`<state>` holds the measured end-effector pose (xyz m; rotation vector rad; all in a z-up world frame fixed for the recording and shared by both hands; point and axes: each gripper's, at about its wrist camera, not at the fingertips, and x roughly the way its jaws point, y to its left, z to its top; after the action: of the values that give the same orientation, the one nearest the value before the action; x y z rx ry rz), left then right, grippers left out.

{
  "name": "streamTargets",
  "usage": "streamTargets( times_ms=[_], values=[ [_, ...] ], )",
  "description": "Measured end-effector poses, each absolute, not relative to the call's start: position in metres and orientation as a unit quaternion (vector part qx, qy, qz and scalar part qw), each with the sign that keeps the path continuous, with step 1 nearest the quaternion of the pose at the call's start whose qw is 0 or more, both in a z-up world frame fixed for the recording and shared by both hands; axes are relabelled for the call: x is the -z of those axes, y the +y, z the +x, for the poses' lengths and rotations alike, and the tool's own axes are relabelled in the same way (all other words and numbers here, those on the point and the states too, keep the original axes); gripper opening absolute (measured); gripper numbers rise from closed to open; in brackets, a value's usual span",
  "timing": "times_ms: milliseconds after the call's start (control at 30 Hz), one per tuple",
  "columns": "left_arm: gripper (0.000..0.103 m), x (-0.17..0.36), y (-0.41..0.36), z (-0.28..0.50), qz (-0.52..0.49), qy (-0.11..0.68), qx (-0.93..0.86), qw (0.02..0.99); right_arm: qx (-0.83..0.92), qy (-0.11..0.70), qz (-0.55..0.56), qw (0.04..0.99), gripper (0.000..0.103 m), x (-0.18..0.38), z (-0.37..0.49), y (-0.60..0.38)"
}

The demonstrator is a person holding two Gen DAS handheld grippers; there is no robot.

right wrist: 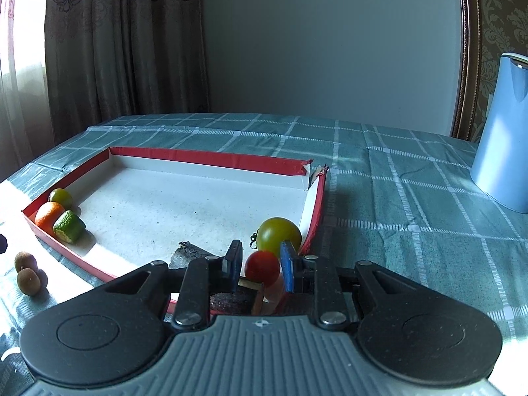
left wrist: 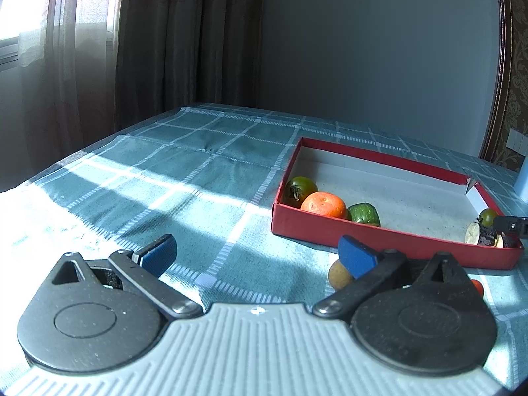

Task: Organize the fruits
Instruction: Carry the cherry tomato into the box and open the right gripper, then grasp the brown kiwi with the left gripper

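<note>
From the left wrist, the left tongs (left wrist: 257, 254) hang spread wide over the desk (left wrist: 184, 178), which wears a teal cloth with a white grid, creased near its middle and striped with sunlight. Nothing lies between the ribbed blue pads (left wrist: 161, 252). A shallow red cardboard tray (left wrist: 379, 236) with a pale, speckled floor sits ahead and to the right, its far right corner torn open. In its near left corner cluster a green tomato (left wrist: 300, 188), a round orange (left wrist: 324, 205) and a stubby green fruit (left wrist: 364, 214). A small tan fruit (left wrist: 340, 275) lies on the cloth just outside the tray's near wall, partly behind the right pad. The cloth to the left is bare to the desk's edge.

From the right wrist, the right tongs (right wrist: 260, 265) are pressed in on a small, glossy red tomato (right wrist: 262, 267), pinched between the blue pads (over the tray's near right corner). A larger green-yellow tomato (right wrist: 279, 236) rests just beyond it, beside the tray's bowed right wall (right wrist: 316, 204). Dark, rough pieces (right wrist: 189, 252) lie on the tray floor below the tongs. Most of the floor is free. Two brown fruits (right wrist: 28, 272) sit on the cloth left of the tray, and a smooth pale blue jug (right wrist: 501, 138) stands well apart at right.
</note>
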<state>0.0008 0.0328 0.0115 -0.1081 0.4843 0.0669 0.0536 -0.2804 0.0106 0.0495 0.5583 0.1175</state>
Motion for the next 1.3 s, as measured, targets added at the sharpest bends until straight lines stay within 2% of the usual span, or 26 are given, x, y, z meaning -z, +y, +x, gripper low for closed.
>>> streamTargets(
  times_ms=[67,167,233,300,367,467,567,733,967,1033,1067,1100,1133,1300],
  values=[
    [0.103,-0.012,0.036,-0.001,-0.062,0.237,-0.019,0.969,-0.052,0.259,0.029,0.964,0.027,-0.017,0.042,-0.283],
    [0.103,-0.015,0.033,-0.011,-0.054,0.210,-0.001,0.976,-0.057,0.232,0.043,0.970,0.041,-0.027,0.017,-0.289],
    [0.103,-0.016,0.028,-0.019,-0.040,0.193,0.024,0.980,-0.062,0.212,0.055,0.974,0.067,-0.031,-0.003,-0.295],
    [0.103,-0.018,0.021,-0.025,-0.015,0.177,0.035,0.984,-0.067,0.194,0.058,0.977,0.073,-0.032,-0.020,-0.299],
    [0.103,-0.018,0.009,-0.025,0.018,0.186,0.036,0.982,-0.069,0.194,0.061,0.977,0.073,-0.029,-0.028,-0.303],
    [0.079,-0.015,-0.004,-0.024,0.054,0.200,0.055,0.977,-0.069,0.197,0.082,0.974,0.073,-0.023,-0.033,-0.311],
    [0.073,-0.012,-0.009,-0.018,0.069,0.212,0.064,0.973,-0.073,0.209,0.097,0.970,0.073,-0.017,-0.032,-0.316],
    [0.074,-0.012,-0.013,-0.002,0.102,0.219,0.071,0.968,-0.085,0.215,0.097,0.968,0.073,-0.011,-0.034,-0.312],
    [0.071,-0.008,-0.003,0.024,0.069,0.260,0.085,0.959,-0.091,0.216,0.103,0.967,0.073,-0.010,-0.035,-0.313],
    [0.066,-0.007,0.002,0.026,0.054,0.266,0.090,0.958,-0.093,0.219,0.106,0.965,0.073,-0.010,-0.033,-0.313],
    [0.055,-0.006,0.004,0.028,0.043,0.275,0.095,0.956,-0.092,0.222,0.108,0.965,0.073,-0.009,-0.032,-0.314],
    [0.036,-0.005,0.005,0.030,0.038,0.283,0.100,0.953,-0.092,0.223,0.108,0.965,0.073,-0.009,-0.032,-0.314],
    [0.026,-0.001,0.006,0.034,0.033,0.302,0.107,0.947,-0.093,0.223,0.109,0.964,0.073,-0.009,-0.032,-0.314],
    [0.025,-0.001,0.007,0.032,0.029,0.299,0.106,0.948,-0.093,0.221,0.114,0.964,0.073,-0.008,-0.032,-0.316]
  ],
)
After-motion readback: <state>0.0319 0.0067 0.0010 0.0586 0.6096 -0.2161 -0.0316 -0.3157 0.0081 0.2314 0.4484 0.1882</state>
